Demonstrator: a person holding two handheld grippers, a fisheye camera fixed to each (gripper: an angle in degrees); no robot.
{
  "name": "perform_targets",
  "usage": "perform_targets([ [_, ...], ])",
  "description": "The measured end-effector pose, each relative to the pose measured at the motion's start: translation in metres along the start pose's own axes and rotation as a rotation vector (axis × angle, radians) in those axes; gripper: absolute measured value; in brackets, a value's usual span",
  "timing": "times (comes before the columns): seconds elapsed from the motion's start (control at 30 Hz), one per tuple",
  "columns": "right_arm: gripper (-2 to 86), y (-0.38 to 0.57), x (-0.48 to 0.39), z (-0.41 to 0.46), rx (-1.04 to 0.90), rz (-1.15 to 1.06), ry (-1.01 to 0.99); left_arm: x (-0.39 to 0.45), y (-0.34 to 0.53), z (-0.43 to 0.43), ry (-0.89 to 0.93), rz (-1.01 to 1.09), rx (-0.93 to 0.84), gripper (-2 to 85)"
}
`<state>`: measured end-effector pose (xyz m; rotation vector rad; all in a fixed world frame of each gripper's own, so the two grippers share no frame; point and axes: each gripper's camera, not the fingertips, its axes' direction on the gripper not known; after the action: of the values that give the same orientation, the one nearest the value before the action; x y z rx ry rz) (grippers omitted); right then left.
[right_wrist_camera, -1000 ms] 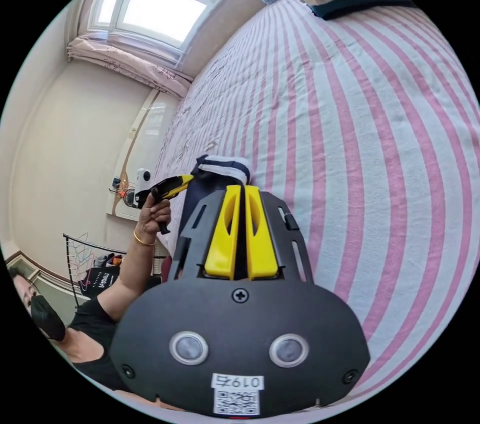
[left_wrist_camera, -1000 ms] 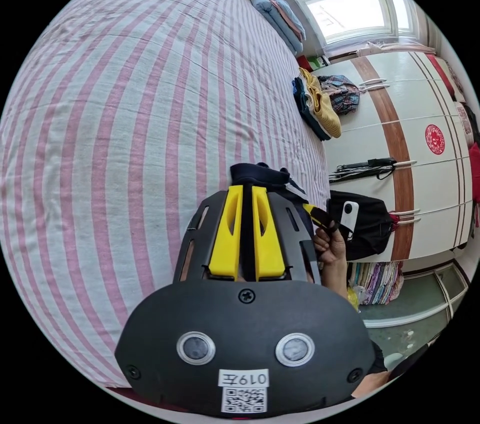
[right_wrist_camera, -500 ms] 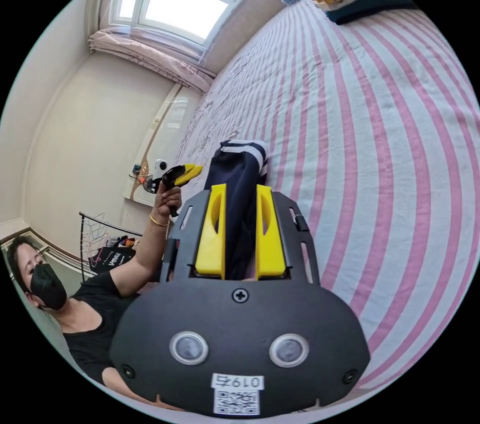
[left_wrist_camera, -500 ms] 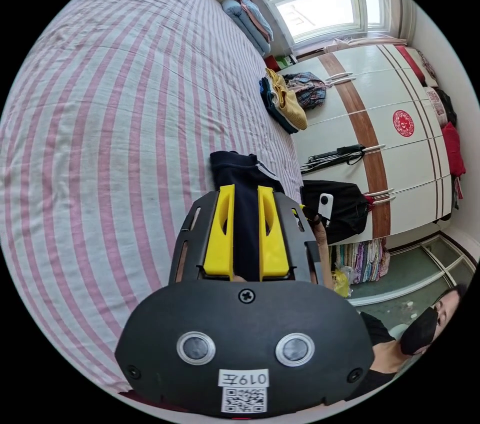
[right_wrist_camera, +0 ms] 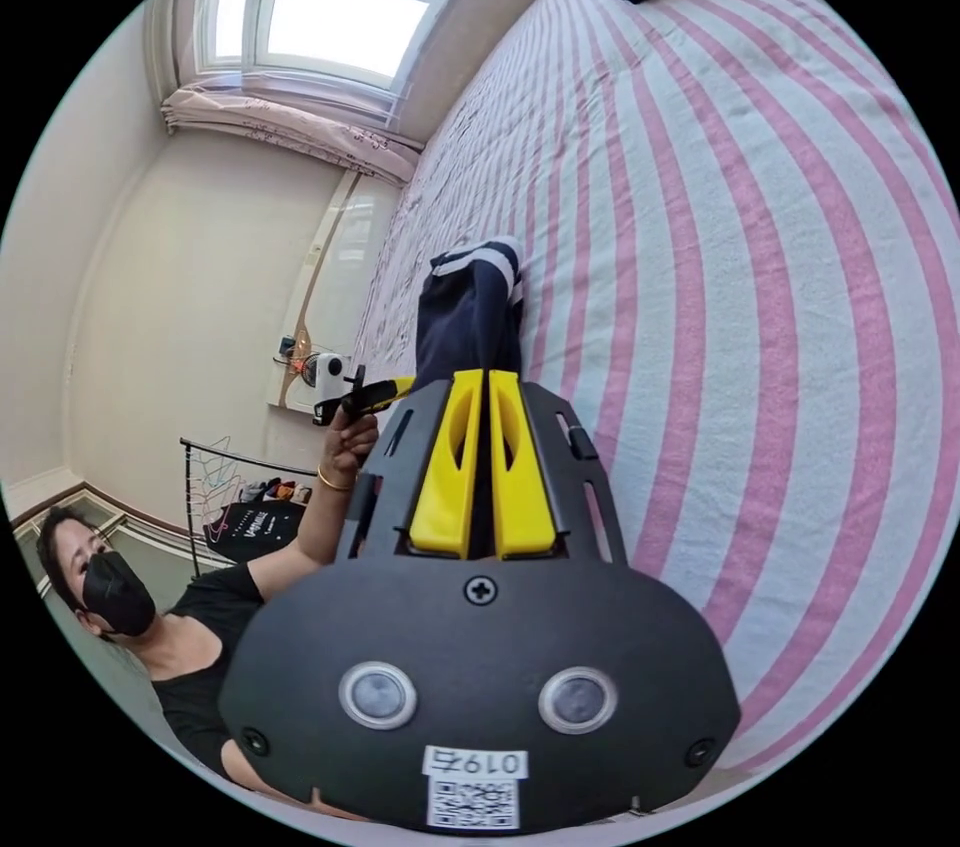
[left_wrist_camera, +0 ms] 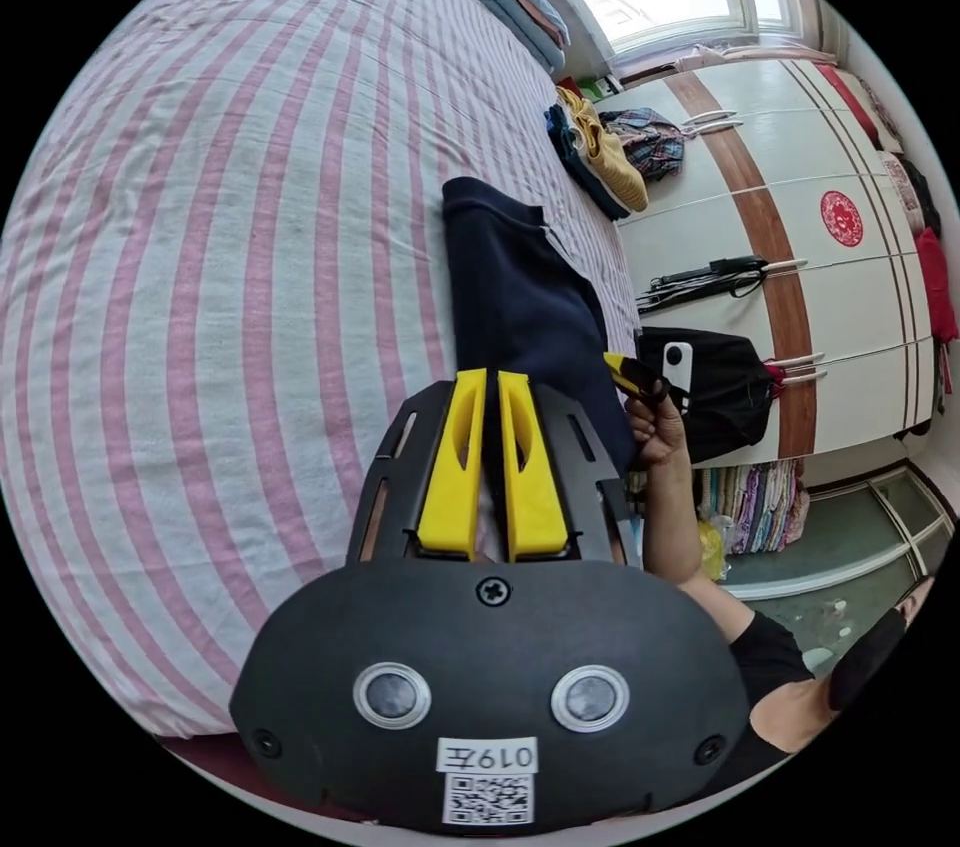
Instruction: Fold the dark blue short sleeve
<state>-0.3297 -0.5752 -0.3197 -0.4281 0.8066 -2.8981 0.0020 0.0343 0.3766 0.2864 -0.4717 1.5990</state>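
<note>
Left gripper view: the left gripper [left_wrist_camera: 492, 382], at lower centre, has its yellow jaws closed on the dark blue shirt [left_wrist_camera: 520, 297], which stretches up mid-frame over the striped bed [left_wrist_camera: 230, 217]. At right, a hand [left_wrist_camera: 655, 422] holds the other gripper with forearm raised.

Right gripper view: the right gripper [right_wrist_camera: 483, 382] clamps the shirt [right_wrist_camera: 470, 317] at centre.

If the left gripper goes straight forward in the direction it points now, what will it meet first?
The dark blue shirt. The left gripper has its jaws nearly closed on cloth, and the shirt stretches straight ahead of them over the striped bed sheet. Beyond the shirt lies more sheet; depth is hard to judge.
</note>
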Motion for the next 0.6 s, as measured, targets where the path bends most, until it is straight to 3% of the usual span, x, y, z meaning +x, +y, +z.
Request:
perform_targets([
  [0.23, 5.5, 0.016, -0.013, -0.009, -0.02, -0.06, 0.029, 0.0, 0.028, -0.017, -0.023, 0.006, -0.038, 8.6],
  [0.4, 5.0, 0.023, -0.004, -0.003, -0.023, -0.035, -0.027, -0.005, 0.037, -0.001, 0.068, -0.027, -0.095, 7.7],
  [0.6, 0.8, 0.033, 0.006, -0.006, 0.0, 0.002, -0.018, -0.022, 0.054, -0.01, 0.111, -0.114, -0.047, 3.4],
])
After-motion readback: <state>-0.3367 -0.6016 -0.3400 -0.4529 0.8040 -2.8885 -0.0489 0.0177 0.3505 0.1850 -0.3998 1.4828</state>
